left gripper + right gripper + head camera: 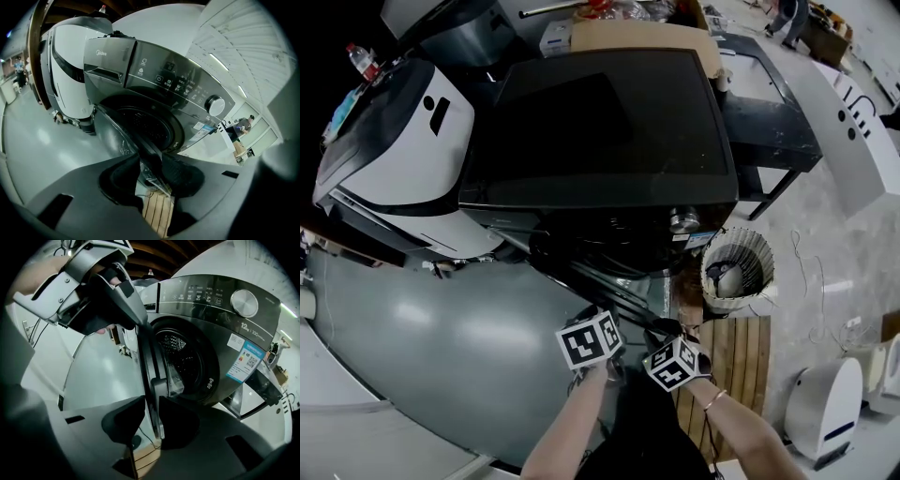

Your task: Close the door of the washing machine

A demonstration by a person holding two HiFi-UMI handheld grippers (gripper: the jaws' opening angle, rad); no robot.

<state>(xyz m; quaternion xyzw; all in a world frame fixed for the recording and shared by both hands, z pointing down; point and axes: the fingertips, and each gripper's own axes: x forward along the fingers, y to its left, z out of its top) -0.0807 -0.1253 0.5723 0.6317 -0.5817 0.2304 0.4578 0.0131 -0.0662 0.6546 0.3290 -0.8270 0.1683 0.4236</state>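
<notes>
The dark front-loading washing machine (600, 122) stands ahead of me, its round door (609, 292) swung out towards me and the drum opening (183, 362) showing. Both grippers sit side by side on the door's free edge. In the left gripper view the door (117, 136) runs edge-on between the pads, and my left gripper (150, 171) is shut on it. My right gripper (151, 420) is clamped on the door's rim (147, 362) lower down. The right gripper view also shows the left gripper (138, 317) higher on that rim.
A white machine (403, 141) stands close on the washer's left. A pleated white basket (736, 267) and a wooden pallet (741, 356) are on the right, a white device (825, 408) beyond. Grey floor (441, 328) lies on the left. A person (243, 124) stands far off.
</notes>
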